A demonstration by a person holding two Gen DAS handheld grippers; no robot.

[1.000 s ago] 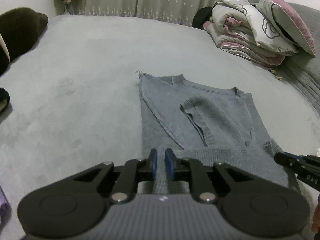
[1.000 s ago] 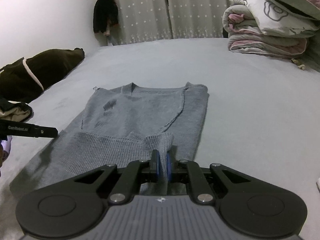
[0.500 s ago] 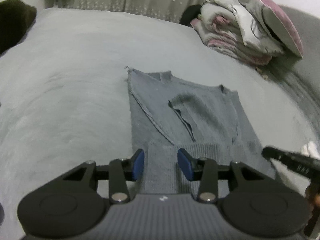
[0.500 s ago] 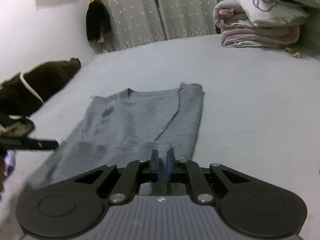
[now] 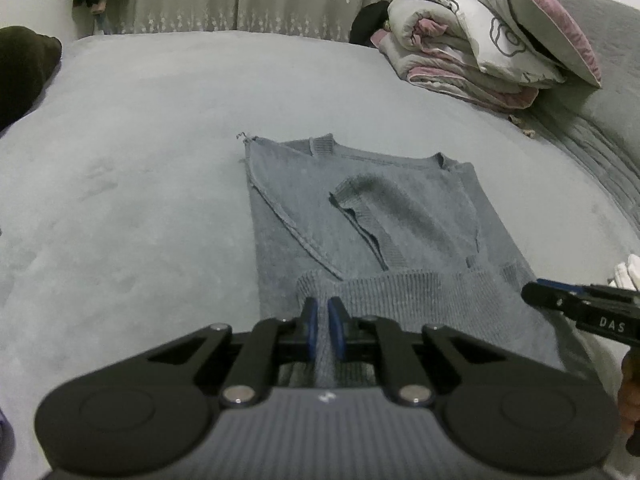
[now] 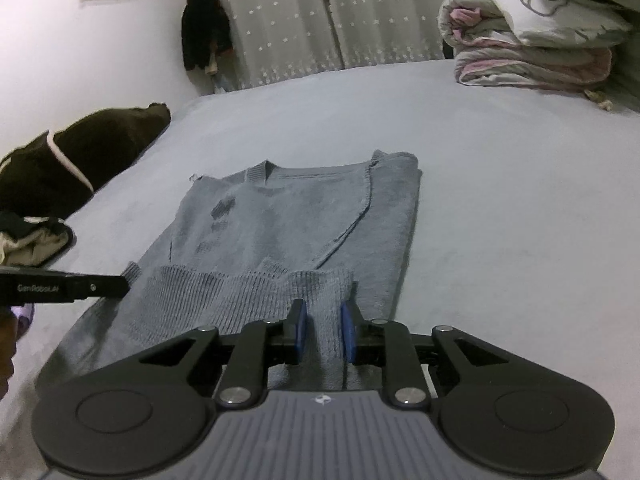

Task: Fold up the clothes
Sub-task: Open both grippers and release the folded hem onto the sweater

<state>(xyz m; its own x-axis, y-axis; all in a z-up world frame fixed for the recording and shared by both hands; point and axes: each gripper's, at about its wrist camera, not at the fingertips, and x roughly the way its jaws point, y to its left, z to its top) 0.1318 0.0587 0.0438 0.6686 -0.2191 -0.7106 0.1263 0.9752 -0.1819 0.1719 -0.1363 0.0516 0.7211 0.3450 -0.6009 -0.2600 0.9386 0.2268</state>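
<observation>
Sweater (image 5: 360, 220) hem near edge hidden under both tools. Left tool (image 5: 323, 330) pinched on hem; right tool (image 6: 323, 332) just opening, hem between, ungripped. Bed (image 5: 140, 140) bare left of sweater.

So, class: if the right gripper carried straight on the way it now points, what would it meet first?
The right gripper would most likely meet the grey sweater first: its ribbed hem already lies between the parted fingers, which have just been opening. Depth is hard to judge.
</observation>
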